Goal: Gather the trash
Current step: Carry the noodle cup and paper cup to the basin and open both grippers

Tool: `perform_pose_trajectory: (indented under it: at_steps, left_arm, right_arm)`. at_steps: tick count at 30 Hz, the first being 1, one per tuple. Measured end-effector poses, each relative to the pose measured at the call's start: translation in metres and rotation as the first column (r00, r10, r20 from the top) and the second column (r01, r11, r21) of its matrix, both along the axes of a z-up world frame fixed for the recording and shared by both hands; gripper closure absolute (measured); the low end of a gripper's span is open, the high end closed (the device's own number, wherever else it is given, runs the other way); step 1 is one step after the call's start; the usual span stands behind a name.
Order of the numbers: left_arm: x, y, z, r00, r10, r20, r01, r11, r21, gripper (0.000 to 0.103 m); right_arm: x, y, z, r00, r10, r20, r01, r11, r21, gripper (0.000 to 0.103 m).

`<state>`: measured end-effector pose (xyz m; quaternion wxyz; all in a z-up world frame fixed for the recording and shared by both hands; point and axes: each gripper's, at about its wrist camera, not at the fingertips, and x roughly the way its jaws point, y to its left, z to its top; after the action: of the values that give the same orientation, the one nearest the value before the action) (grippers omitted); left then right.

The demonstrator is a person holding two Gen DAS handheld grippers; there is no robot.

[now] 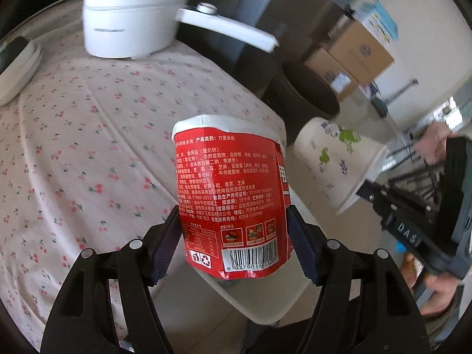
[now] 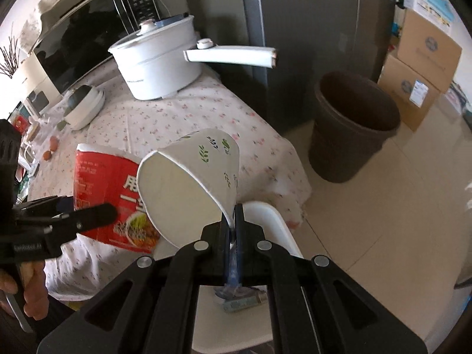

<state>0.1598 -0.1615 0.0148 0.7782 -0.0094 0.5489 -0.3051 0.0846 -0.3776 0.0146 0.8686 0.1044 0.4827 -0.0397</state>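
Note:
My left gripper (image 1: 233, 211) is shut on a red instant-noodle cup (image 1: 233, 188), with the pads pressing its two sides. It holds the cup above the edge of the floral-cloth table (image 1: 73, 147). My right gripper (image 2: 234, 221) is shut on the rim of a white paper cup (image 2: 191, 177) with green leaf prints, which is tilted with its mouth towards the camera. The left wrist view shows that paper cup (image 1: 336, 165) to the right of the red one, pinched by the right gripper (image 1: 364, 194). In the right wrist view the red cup (image 2: 97, 183) is to the left. A dark bin (image 2: 351, 126) stands on the floor beyond the table's corner.
A white pot (image 2: 156, 62) with a long handle sits at the table's far end, with a white lidded bowl (image 2: 84, 106) further left. A white chair (image 2: 265, 215) is below the grippers. Cardboard boxes (image 2: 419, 67) are stacked behind the bin, next to a grey fridge (image 2: 309, 14). A hand (image 1: 439, 292) grips the right tool.

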Motion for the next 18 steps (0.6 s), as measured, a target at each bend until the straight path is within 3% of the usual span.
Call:
perform_pose_trajectory:
  at_steps: [6, 12, 18]
  left_arm:
    - [-0.018, -0.013, -0.022, 0.999, -0.046, -0.009, 0.047, 0.997, 0.057, 0.036]
    - [-0.023, -0.027, -0.043, 0.996, -0.085, -0.015, 0.086, 0.989, 0.118, 0.036]
    - [-0.030, -0.043, -0.064, 0.993, -0.115, -0.022, 0.117, 0.977, 0.179, 0.036]
  right_arm:
    - [-0.016, -0.008, -0.011, 0.999, 0.013, -0.029, -0.014, 0.999, -0.038, 0.100]
    - [-0.017, -0.013, -0.036, 0.993, 0.027, -0.116, -0.037, 0.996, -0.078, 0.100]
    - [-0.011, -0.016, -0.047, 0.986, 0.019, -0.163, -0.029, 0.998, -0.059, 0.100]
